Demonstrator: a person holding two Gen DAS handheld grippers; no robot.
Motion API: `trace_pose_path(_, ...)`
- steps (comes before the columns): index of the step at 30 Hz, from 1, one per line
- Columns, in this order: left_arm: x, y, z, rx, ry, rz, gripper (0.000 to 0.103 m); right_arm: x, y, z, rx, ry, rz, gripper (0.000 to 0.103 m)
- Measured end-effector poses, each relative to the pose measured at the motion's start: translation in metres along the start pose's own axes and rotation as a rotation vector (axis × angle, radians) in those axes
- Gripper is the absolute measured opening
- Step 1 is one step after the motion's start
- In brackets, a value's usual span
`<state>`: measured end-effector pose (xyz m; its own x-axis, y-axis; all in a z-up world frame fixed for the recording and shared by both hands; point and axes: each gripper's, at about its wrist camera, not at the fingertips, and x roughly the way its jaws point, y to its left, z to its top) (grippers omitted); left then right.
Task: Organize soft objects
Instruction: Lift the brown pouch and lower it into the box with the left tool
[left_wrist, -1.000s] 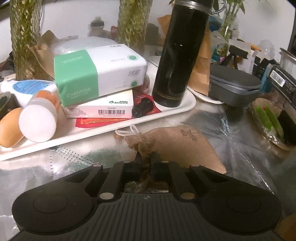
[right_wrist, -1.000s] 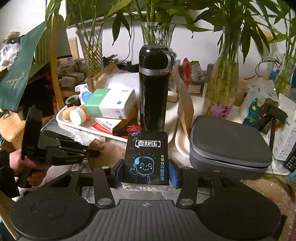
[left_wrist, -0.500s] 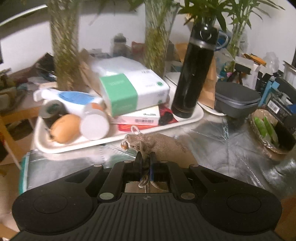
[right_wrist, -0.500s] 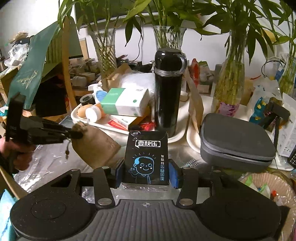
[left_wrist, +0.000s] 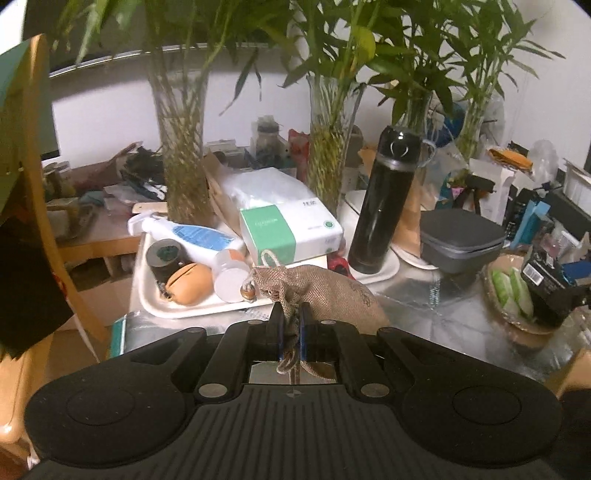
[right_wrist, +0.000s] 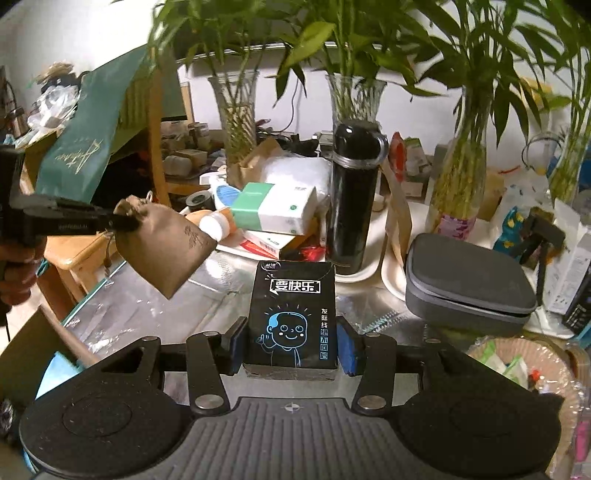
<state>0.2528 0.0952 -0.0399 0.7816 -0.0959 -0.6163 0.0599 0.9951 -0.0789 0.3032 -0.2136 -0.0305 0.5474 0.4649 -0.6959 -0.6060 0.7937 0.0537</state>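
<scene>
Left gripper (left_wrist: 290, 325): jaws pinched together on the gathered neck of the pouch (left_wrist: 325, 291), at 6 o'clock in the left wrist view; in the right wrist view the same gripper (right_wrist: 123, 221) enters from 9 o'clock, carried by a hand (right_wrist: 16, 266).
Pouch: brown burlap, drawstring top, hanging clear of the table (right_wrist: 155, 306); body slants down toward 4 o'clock from the grip, a small dark print on one face.
Cord: pale loop (left_wrist: 269, 258) at the pouch mouth, a bead beside it.
Tray (left_wrist: 177, 314): white, at 10 o'clock from the pouch in the left wrist view; bears a spray bottle (left_wrist: 192, 232), a tape roll (left_wrist: 166, 254), a tan rounded object (left_wrist: 190, 282) and a white-capped jar (left_wrist: 231, 275).
Tissue pack (left_wrist: 291, 232): green and white, at 12 o'clock above the pouch, lying on a flat box.
Flask (left_wrist: 384, 203): black, upright, on the tray's right end.
Right gripper (right_wrist: 291, 339): jaws clamped on the two sides of the black pack (right_wrist: 293, 317), at 6 o'clock in the right wrist view.
Black pack: upright between the blue pads (right_wrist: 345, 347), blue cartoon face and white characters facing the camera; whether it touches the table cannot be told.
Case (right_wrist: 469, 284): grey, zipped, at 3 o'clock from the black pack, resting on a white plate's edge.
Basket (right_wrist: 517, 365): woven, at 4 o'clock, holding wrapped packets.
Vases (right_wrist: 236, 118): glass, bamboo stems, along the rear from 11 to 2 o'clock.
</scene>
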Motion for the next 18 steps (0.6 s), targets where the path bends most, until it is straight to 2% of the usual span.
trace_pose_path(6,-0.028,-0.013,-0.001,-0.028,0.008,0.039,0.007,-0.018,0.005,-0.010,0.013,0.019,-0.008,0.051)
trace_pose_path(18,-0.093,-0.039,-0.007,-0.022,-0.043,0.017,0.007,-0.062,0.033,-0.015,-0.019,-0.012,0.028,0.051)
